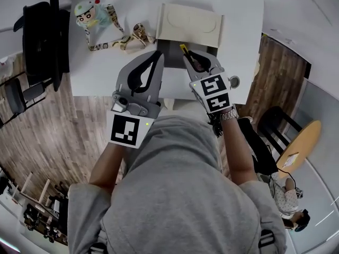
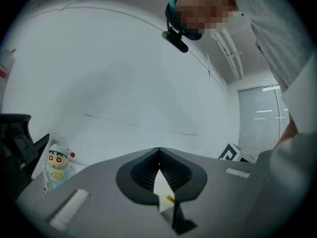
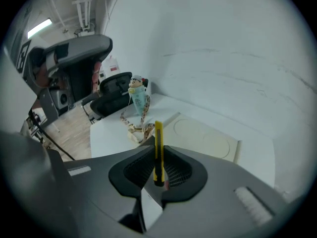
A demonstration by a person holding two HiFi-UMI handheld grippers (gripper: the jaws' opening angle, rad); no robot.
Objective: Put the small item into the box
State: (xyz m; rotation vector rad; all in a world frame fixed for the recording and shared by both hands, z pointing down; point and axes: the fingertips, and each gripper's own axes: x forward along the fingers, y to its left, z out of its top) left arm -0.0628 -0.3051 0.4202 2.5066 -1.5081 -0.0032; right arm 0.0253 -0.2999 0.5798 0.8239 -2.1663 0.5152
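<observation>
Right gripper [image 1: 188, 58] clamps the yellow cutter [image 3: 158, 138] lengthwise along its jaws, tip toward the open box [image 1: 190, 23] just beyond at upper centre; left gripper [image 1: 158, 56] closed on nothing, alongside.

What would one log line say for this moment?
right gripper: shut on yellow item, over box | left gripper: shut, empty | item not yet in box | doll: on table, left of box

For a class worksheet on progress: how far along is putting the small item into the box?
Done: the right tool is shut on the yellow item. In hand: it holds the item up near the beige box. Left: getting the item inside the box and releasing it. The left tool is shut, empty.
</observation>
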